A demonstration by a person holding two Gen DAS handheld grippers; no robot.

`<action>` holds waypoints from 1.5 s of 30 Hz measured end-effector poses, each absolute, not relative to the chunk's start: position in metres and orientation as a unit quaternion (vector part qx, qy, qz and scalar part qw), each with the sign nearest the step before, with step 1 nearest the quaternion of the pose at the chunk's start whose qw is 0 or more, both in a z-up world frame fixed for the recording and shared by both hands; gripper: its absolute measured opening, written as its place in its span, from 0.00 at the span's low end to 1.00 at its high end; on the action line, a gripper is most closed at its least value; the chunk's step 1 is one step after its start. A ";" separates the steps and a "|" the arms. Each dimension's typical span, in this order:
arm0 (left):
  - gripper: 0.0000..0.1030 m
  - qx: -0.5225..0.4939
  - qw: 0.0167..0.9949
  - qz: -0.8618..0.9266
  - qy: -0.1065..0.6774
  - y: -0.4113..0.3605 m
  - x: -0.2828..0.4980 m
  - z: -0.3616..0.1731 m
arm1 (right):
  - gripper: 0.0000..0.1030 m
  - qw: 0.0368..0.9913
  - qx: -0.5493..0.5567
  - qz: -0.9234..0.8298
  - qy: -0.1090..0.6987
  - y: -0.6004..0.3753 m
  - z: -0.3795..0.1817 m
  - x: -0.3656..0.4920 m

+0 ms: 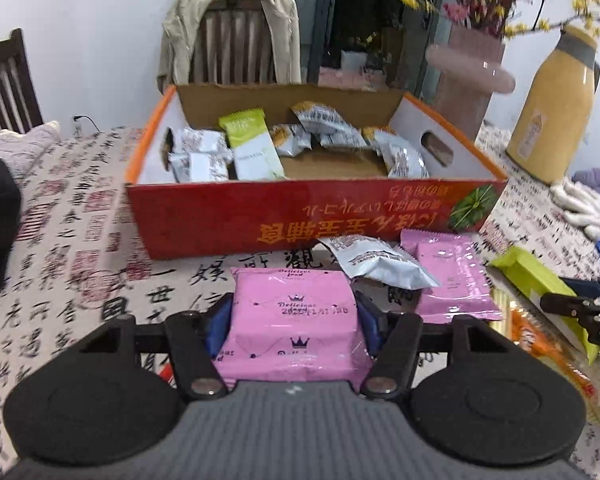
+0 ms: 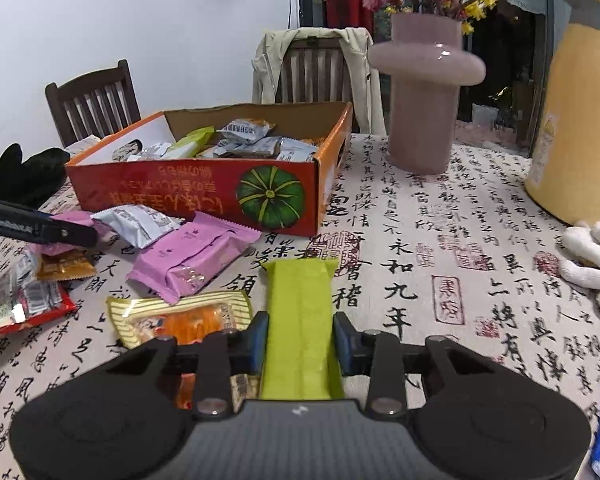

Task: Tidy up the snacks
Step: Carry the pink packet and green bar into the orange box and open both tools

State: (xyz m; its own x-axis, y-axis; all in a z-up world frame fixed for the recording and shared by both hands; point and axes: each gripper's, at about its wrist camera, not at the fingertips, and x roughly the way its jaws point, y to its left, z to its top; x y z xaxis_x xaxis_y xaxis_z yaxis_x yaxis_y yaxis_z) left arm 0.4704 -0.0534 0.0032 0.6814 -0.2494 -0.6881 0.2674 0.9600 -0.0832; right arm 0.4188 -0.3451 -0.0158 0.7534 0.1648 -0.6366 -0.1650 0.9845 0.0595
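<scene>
**Two packets gripped in front of the snack box**

The left gripper point(image 1: 294, 320) was clamped on a pink packet point(image 1: 296, 320), its blue pads pressed against both long sides; the packet's long axis ran straight away from the gripper toward the red box point(image 1: 316, 216), and its near end was hidden behind the gripper body. The right gripper point(image 2: 300, 344) gripped a green packet point(image 2: 300, 320) the same way, long axis pointing away over the table point(image 2: 420, 280), near end cut off from sight.

Just beyond, a second pink packet point(image 2: 192, 256) lay slanted on the cloth, a silver packet point(image 2: 136, 220) beside it and close to the box's front wall. An orange-and-gold striped packet point(image 2: 180, 316) lay flat beside the right gripper, partly covered by it.

The box stood toward the table's far edge, its print upside down, holding silver packets point(image 1: 332, 124) and one green-and-white packet point(image 1: 252, 148) leaning lengthwise. Their labels were too small to read. A pink vase point(image 2: 424, 96) and a yellow flask point(image 2: 580, 120), cut off by the frame, stood at the far right.
</scene>
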 end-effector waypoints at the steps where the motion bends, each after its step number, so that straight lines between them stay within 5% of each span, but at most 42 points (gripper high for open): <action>1: 0.61 0.007 0.919 -0.138 0.369 -0.049 0.463 0.007 | 0.32 0.937 0.002 0.086 0.337 -0.346 -0.013 0.413; 22: 0.61 -0.075 0.925 -0.116 0.353 0.020 0.244 0.015 | 0.32 0.942 0.068 0.109 0.311 -0.293 -0.007 0.209; 45: 0.61 -0.069 0.939 -0.141 0.306 0.013 0.275 0.051 | 0.32 0.948 0.070 0.152 0.272 -0.278 0.043 0.236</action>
